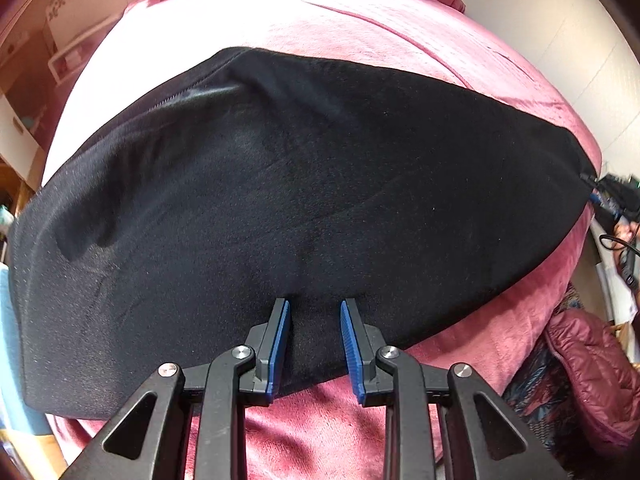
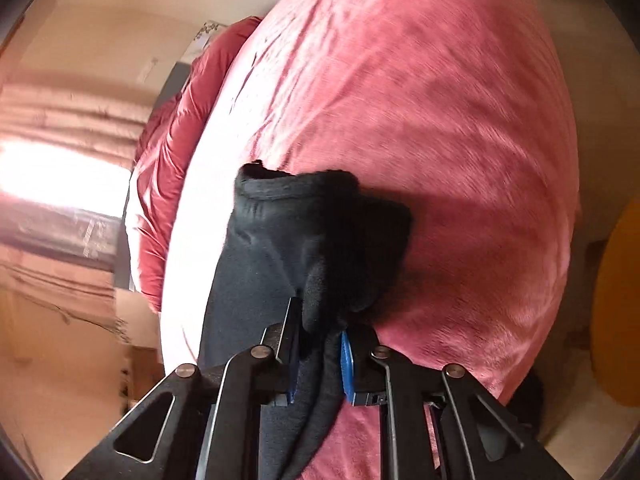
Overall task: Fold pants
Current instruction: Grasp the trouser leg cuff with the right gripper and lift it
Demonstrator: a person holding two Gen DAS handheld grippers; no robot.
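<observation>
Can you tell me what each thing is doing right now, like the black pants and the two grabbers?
Pants: spread flat on the blanket, partly folded, gripped at two spots.
Left gripper: fingers shut on the pants' near edge.
Right gripper: fingers shut on a bunched end of the pants.
Blanket: pink, laid over the bed, lightly creased.

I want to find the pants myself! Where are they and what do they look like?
Look at the big bed with the fuzzy pink blanket. Spread flat across it are the pants, with the left gripper pinching their near edge and the right gripper clamping one bunched end. They are the only black cloth there; everything around them is pink or red.
</observation>
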